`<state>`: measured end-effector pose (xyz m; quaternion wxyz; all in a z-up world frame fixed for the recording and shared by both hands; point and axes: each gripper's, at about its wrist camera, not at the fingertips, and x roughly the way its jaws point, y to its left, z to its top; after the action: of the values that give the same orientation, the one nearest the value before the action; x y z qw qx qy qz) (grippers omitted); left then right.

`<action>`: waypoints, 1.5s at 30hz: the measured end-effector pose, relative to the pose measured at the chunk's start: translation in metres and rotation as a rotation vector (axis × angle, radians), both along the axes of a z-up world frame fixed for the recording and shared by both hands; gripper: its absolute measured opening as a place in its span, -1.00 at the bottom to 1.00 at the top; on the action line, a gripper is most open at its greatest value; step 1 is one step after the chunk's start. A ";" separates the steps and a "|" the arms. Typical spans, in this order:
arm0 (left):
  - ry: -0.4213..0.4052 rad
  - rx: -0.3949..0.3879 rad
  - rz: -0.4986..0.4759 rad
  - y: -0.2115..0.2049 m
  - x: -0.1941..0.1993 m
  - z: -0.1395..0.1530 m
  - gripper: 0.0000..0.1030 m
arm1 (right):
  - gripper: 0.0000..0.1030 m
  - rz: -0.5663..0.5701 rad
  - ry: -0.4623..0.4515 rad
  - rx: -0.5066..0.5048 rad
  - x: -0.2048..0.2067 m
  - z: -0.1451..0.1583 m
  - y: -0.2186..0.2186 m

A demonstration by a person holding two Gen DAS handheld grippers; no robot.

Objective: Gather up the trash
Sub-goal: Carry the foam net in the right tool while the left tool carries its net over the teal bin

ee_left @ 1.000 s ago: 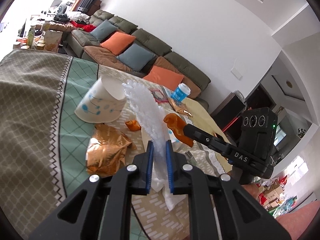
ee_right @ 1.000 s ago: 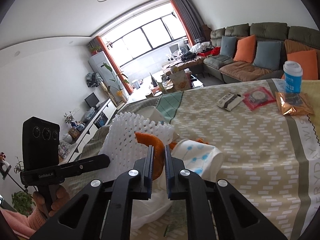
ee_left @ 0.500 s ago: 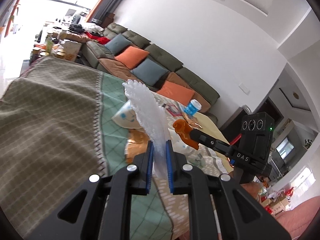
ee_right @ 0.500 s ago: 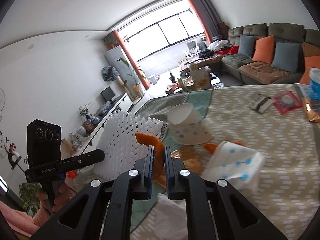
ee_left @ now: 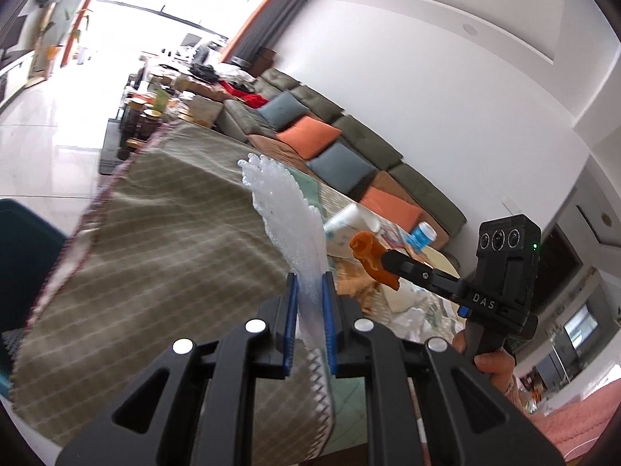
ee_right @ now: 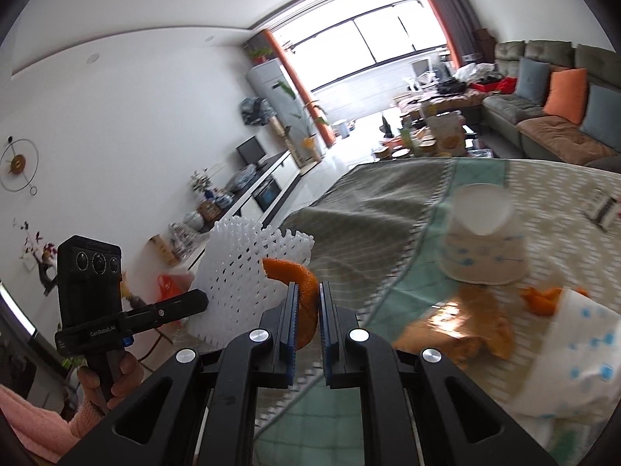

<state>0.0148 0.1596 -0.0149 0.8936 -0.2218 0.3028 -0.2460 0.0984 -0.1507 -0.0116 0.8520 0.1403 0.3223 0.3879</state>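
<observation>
My left gripper (ee_left: pixel 309 283) is shut on a white foam fruit net (ee_left: pixel 285 213) that stands up out of its pads above the table's left part. In the right wrist view the same foam net (ee_right: pixel 240 272) is at the left, held by the left gripper (ee_right: pixel 203 299). My right gripper (ee_right: pixel 308 291) is shut on a curled piece of orange peel (ee_right: pixel 297 277). The left wrist view shows that orange peel (ee_left: pixel 368 254) at the tip of the right gripper (ee_left: pixel 382 260), to the right of the net.
On the patterned tablecloth (ee_right: pixel 368 209) lie an upturned paper cup (ee_right: pixel 481 240), a golden foil wrapper (ee_right: pixel 462 322), more peel (ee_right: pixel 539 297) and a second paper cup (ee_right: pixel 574 353). A blue-white bottle (ee_left: pixel 421 235) stands far off. A dark blue bin (ee_left: pixel 23 256) sits left of the table. A sofa (ee_left: pixel 349 147) lines the wall.
Both grippers have swung leftward together toward the table's edge, each keeping its hold. The cups and wrapper have slid rightward in view, and the dark blue bin has come into the left wrist view.
</observation>
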 end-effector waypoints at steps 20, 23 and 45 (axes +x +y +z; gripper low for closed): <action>0.005 0.028 0.282 0.103 -0.054 0.004 -0.73 | -0.80 0.223 -0.010 -0.049 0.009 0.002 0.116; 0.011 0.033 0.316 0.113 -0.057 0.003 -0.73 | -0.80 0.249 -0.018 -0.061 0.010 0.002 0.131; 0.080 0.077 0.514 0.169 -0.072 -0.008 -0.73 | -0.80 0.369 -0.024 -0.158 0.017 -0.004 0.215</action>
<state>-0.0575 0.3283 -0.0232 0.9219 -0.2666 0.2809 0.0097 0.1157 0.0642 -0.0160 0.7786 0.0067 0.3617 0.5128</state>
